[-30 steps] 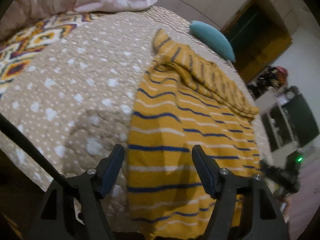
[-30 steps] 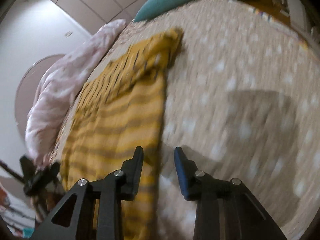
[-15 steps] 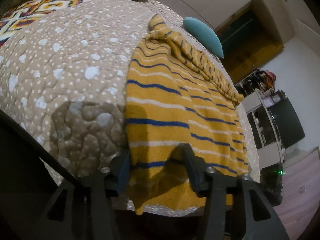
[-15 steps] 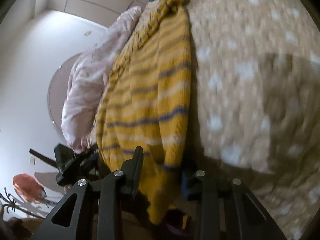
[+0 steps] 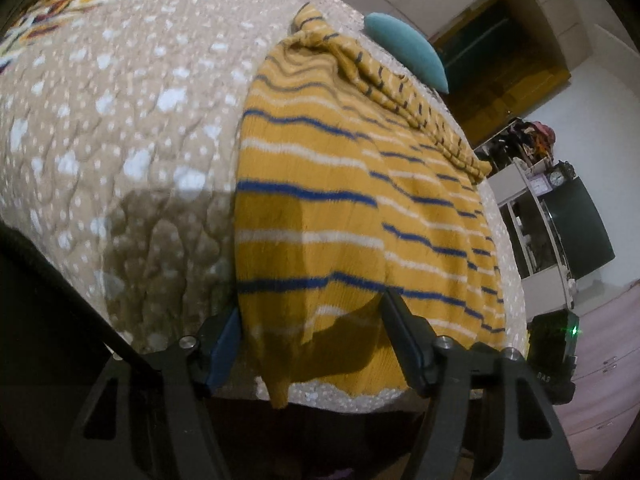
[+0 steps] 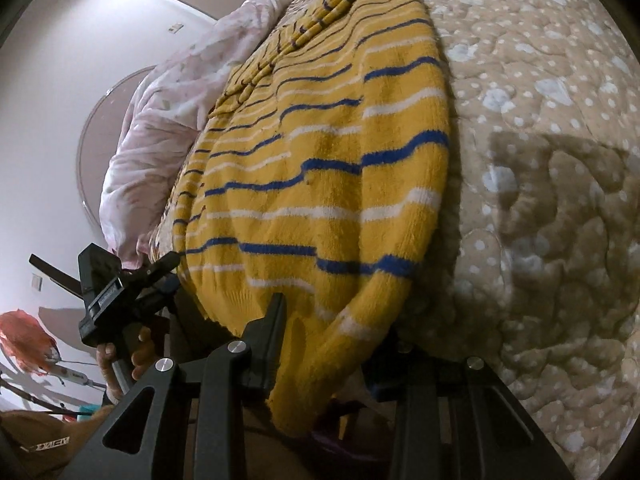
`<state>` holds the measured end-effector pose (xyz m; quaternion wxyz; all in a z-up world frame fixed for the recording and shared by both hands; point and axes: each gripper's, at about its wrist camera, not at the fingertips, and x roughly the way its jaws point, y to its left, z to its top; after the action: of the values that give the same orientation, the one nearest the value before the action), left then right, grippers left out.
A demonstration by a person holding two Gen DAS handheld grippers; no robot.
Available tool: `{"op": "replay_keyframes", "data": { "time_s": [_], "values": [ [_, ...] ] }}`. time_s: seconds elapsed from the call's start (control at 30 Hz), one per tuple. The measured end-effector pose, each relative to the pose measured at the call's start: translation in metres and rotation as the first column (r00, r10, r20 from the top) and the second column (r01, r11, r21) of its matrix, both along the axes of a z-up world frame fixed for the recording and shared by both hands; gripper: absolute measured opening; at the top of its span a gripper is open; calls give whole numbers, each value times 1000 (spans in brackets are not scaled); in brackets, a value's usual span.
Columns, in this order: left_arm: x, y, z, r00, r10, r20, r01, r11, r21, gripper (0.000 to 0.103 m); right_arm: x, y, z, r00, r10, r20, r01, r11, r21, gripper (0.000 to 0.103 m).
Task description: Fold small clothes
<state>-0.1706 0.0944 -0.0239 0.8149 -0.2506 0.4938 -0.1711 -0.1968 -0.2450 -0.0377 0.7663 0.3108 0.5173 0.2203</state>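
Left wrist view: a yellow sweater (image 5: 352,200) with blue and white stripes lies flat on the bed's tan dotted quilt (image 5: 120,120), its hem hanging over the bed edge at 6 o'clock. The left hand-held gripper (image 5: 312,332) is spread wide, one finger at each side of the hem corner, the cloth between them but not pinched. A teal pillow (image 5: 408,52) sits at 1 o'clock beyond the sweater's bunched sleeve.

Right wrist view: the right hand-held gripper (image 6: 332,340) is also spread, straddling the sweater's (image 6: 320,168) other hem corner, which droops between its fingers at 6 o'clock. The left hand-held gripper (image 6: 120,284) shows at 9 o'clock; a pink duvet (image 6: 168,100) lies at 10 o'clock.
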Motion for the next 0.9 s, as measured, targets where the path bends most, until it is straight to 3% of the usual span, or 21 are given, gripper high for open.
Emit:
{"op": "replay_keyframes", "data": {
  "time_s": [0.3,0.33,0.37,0.4,0.43,0.47,0.5,0.57,0.73,0.9],
  "values": [
    [1,1,-18,997,-2,-80,-3,998,-57,72,-6,-4,-9,999,-17,-32,17,1000,4,38],
    [1,0,-19,996,-5,-85,-1,998,-60,70,-7,-4,-9,999,-18,-32,18,1000,2,38],
    [0,1,-18,997,2,-82,-6,999,-50,53,-7,-4,-9,999,-21,-32,21,1000,0,38],
    [-1,2,-15,997,9,-81,-12,999,-34,41,-6,-3,-8,999,-24,-30,24,1000,-3,33],
    [-3,6,-12,997,14,-77,-17,999,-49,37,-7,-3,-6,999,-28,-27,28,1000,-8,27],
    [-6,11,-10,997,14,-70,-20,997,-80,17,-7,-3,-3,1000,-27,-16,27,1000,-14,14],
    [-10,15,-4,998,22,-64,-28,996,-90,13,-8,-1,1,1000,-24,-6,24,1000,-15,12],
    [-21,20,18,999,35,2,-34,996,-78,12,-10,2,16,999,-10,32,10,1000,-3,10],
    [-22,8,82,980,-13,197,5,999,44,10,-4,3,68,985,20,170,-20,1000,3,9],
    [22,4,105,969,4,248,-16,999,49,6,31,1,92,970,-13,244,6,1000,28,9]
  ]
}}
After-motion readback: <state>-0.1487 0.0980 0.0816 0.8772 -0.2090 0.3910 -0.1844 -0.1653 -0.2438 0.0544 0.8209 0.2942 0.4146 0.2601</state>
